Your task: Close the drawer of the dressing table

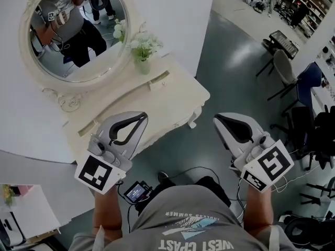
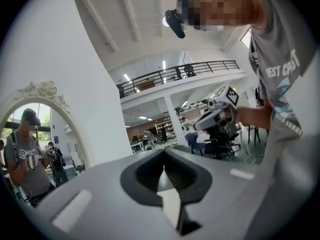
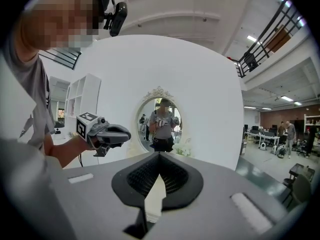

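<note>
While the left gripper (image 1: 140, 117) overlaps the dressing table (image 1: 178, 90), right gripper (image 1: 220, 119) hangs clear.

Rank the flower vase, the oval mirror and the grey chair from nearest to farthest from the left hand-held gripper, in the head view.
1. Flower vase, just ahead on the dressing table.
2. Oval mirror, behind the vase, to the left.
3. Grey chair, far right, across the floor.

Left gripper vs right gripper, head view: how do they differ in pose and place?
The left gripper shows against the dressing table's front edge, while the right gripper shows against the floor, off to the table's side. The left gripper's tip leans right and the right gripper's leans left. Both are shut and hold nothing.
</note>
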A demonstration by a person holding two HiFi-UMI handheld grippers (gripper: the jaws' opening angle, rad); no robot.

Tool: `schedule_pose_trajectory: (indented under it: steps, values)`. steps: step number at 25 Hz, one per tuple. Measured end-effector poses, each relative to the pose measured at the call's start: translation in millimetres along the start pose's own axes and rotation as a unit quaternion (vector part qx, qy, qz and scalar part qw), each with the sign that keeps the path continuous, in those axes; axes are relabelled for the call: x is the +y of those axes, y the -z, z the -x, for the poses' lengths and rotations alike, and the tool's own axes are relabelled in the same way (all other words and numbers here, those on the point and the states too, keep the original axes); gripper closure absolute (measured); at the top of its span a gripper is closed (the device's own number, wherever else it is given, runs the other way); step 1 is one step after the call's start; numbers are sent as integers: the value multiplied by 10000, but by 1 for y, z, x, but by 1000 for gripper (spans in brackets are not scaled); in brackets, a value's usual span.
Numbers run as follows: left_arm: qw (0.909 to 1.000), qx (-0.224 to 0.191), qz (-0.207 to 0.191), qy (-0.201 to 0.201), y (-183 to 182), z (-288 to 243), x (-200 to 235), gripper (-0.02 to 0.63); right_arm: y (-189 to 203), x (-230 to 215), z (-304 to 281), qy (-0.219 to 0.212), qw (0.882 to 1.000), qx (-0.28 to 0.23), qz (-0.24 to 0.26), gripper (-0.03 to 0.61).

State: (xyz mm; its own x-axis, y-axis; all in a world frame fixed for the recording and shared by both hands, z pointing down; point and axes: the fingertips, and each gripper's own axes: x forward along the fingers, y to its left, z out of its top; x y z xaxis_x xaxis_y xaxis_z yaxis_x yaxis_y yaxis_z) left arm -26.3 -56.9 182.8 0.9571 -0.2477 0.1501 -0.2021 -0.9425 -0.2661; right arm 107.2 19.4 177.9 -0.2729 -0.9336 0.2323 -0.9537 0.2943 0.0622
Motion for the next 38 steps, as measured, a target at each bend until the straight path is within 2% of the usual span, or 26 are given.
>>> schedule_pose_trajectory:
  steps: [4,10,19,27,38]
  values:
    - [9999,-134,2,-22,5,10,20,612,-5,11,-19,5,9999,64,140,578]
    - [9998,-109,34,-163,16,20,43,612,-9,8,-52,-123,9994,120,305,578]
    - [9959,85,135,-893,27,31,79,612,-19,4,-114,-973,9936,-10,568,578]
    - [9904,286,257,-1330,37,4,112,612,-18,-35,-162,-1454,9875,71,612,578]
    - [9837,680,576,-1564,69,-38,141,612,9,-80,-222,-1830,9811,335,528,577]
